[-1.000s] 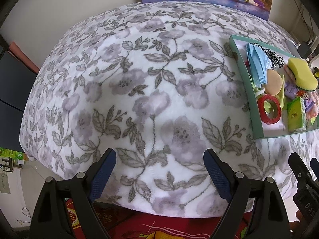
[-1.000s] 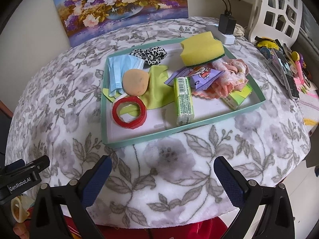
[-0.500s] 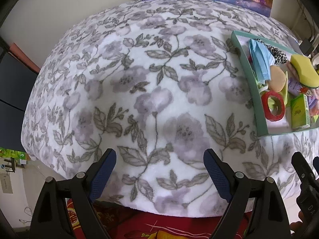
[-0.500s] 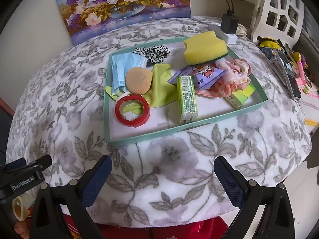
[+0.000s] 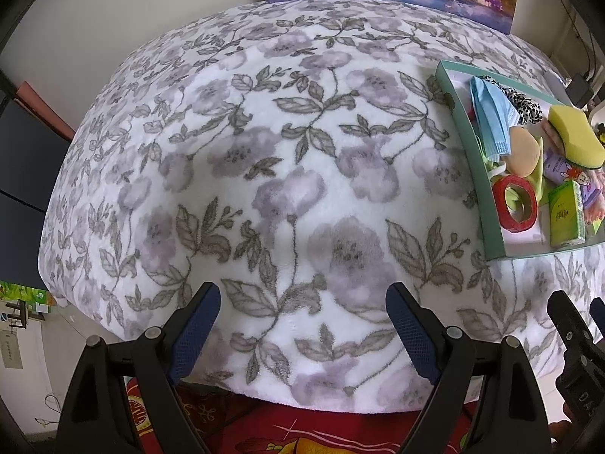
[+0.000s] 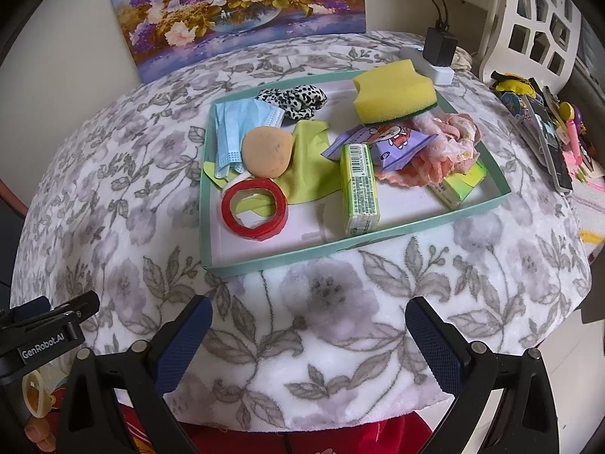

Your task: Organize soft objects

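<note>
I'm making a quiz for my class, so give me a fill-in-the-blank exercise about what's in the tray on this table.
1. The yellow sponge sits at the tray's ____ right corner.
2. The tape roll is coloured ____.
3. The blue face mask lies ____ the tray.
4. Both the left hand-held gripper and the right hand-held gripper are ____.

Missing words: far; red; inside; open
</note>
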